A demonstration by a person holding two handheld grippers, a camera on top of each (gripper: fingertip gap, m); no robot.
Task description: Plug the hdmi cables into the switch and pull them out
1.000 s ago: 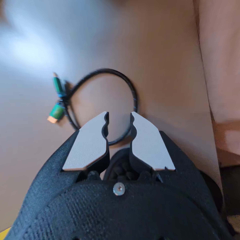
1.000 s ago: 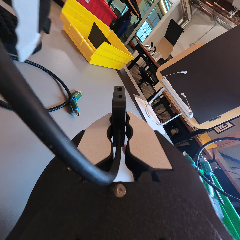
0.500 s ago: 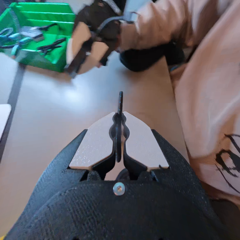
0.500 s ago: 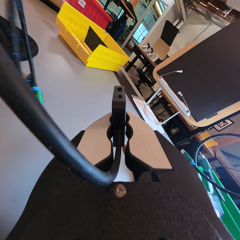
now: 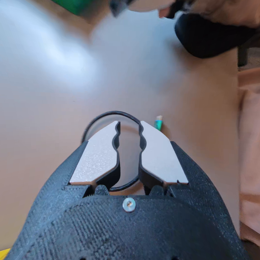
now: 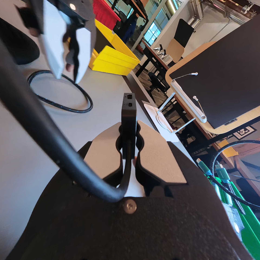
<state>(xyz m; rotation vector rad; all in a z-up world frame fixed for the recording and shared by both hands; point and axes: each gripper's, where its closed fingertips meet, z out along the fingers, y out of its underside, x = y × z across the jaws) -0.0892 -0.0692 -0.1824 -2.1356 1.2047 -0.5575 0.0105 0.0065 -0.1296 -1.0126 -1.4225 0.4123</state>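
While the right gripper point(image 6: 129, 123) clamps the black switch point(image 6: 128, 112), the left gripper point(image 5: 129, 123) hovers parted above the coiled HDMI cable point(image 5: 98, 119) on the counter point(image 5: 56, 98); nothing looks plugged in yet.

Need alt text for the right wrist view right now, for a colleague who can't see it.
The right gripper is shut on a black switch, its thick cable arcing left. Beyond, the open left gripper hovers over a looped HDMI cable on the grey table.

Yellow bin point(image 6: 115, 61) beside red bin point(image 6: 104, 13) on grey table point(image 6: 104, 90).
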